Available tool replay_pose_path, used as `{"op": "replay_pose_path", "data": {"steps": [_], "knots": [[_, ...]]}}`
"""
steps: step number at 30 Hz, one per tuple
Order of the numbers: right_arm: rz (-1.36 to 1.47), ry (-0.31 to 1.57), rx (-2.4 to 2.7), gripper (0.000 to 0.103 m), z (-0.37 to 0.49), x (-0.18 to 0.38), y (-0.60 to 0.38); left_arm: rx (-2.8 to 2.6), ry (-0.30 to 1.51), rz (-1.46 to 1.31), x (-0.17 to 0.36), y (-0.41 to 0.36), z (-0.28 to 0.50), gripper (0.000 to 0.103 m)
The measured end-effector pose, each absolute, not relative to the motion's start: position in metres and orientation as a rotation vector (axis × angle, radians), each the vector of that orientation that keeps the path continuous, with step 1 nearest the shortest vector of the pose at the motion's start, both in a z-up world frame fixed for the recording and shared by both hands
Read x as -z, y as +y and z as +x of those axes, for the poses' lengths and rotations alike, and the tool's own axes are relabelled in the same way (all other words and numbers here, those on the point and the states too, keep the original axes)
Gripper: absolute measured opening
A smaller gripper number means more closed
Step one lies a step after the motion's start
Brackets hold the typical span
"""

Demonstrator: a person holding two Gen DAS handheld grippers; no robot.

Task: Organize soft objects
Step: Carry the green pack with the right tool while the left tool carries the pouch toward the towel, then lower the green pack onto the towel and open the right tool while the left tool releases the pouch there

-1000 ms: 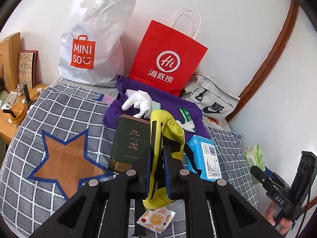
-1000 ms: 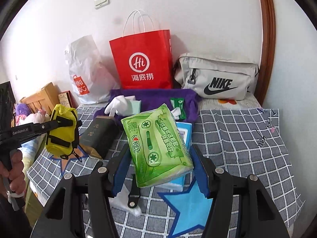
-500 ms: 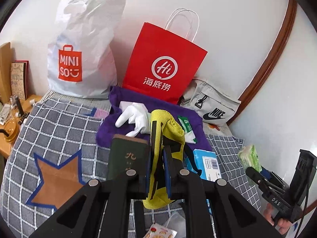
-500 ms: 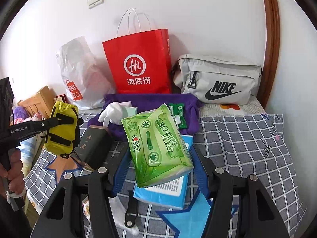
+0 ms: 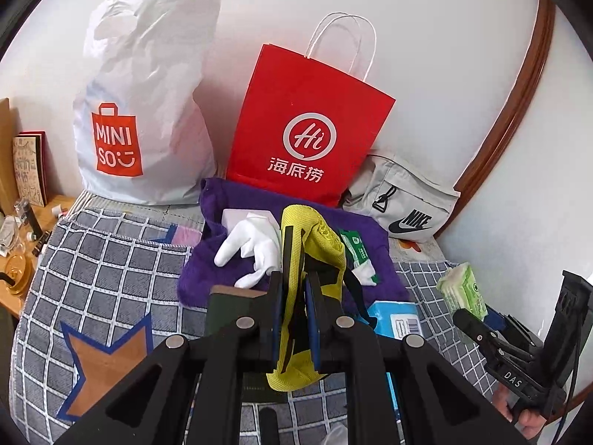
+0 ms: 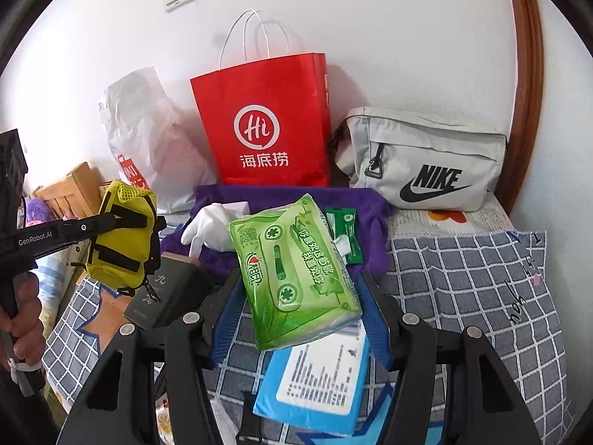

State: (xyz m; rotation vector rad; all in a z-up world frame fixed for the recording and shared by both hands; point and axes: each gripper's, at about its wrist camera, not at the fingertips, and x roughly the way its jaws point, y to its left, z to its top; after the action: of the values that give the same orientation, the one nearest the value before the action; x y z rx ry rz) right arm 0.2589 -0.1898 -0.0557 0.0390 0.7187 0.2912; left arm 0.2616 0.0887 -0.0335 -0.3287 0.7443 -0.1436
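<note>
My left gripper is shut on a yellow pouch with black straps and holds it above the checked bedcover; the pouch also shows in the right wrist view. My right gripper is shut on a green tissue pack, held in the air; the pack shows at the right of the left wrist view. On the bed lie a purple cloth, a white glove, a small green packet and a blue tissue pack.
A red paper bag, a white MINISO bag and a grey Nike bag lean on the wall at the back. A dark book lies on the cover. A wooden side table stands left.
Both grippers have moved forward toward the bags at the wall, each still holding its item. The bags look larger and closer.
</note>
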Motion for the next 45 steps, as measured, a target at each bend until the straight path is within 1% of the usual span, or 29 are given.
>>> {"op": "replay_pose_path", "data": {"steps": [17, 24, 34, 38, 45], "knots": [[0.045, 0.714, -0.275, 0.059, 0.318, 0.066, -0.185, 0.120, 0.768, -0.313, 0.043, 0.083, 0.317, 0.012], [0.020, 0.724, -0.257, 0.059, 0.355, 0.071, -0.180, 0.114, 0.780, -0.296, 0.045, 0.082, 0.339, 0.012], [0.057, 0.741, -0.265, 0.059, 0.408, 0.077, -0.175, 0.135, 0.803, -0.322, 0.055, 0.075, 0.375, 0.012], [0.063, 0.775, -0.284, 0.059, 0.428, 0.090, -0.168, 0.152, 0.835, -0.300, 0.072, 0.066, 0.390, 0.012], [0.063, 0.886, -0.313, 0.059, 0.453, 0.134, -0.157, 0.166, 0.886, -0.284, 0.091, 0.063, 0.408, 0.012]]}}
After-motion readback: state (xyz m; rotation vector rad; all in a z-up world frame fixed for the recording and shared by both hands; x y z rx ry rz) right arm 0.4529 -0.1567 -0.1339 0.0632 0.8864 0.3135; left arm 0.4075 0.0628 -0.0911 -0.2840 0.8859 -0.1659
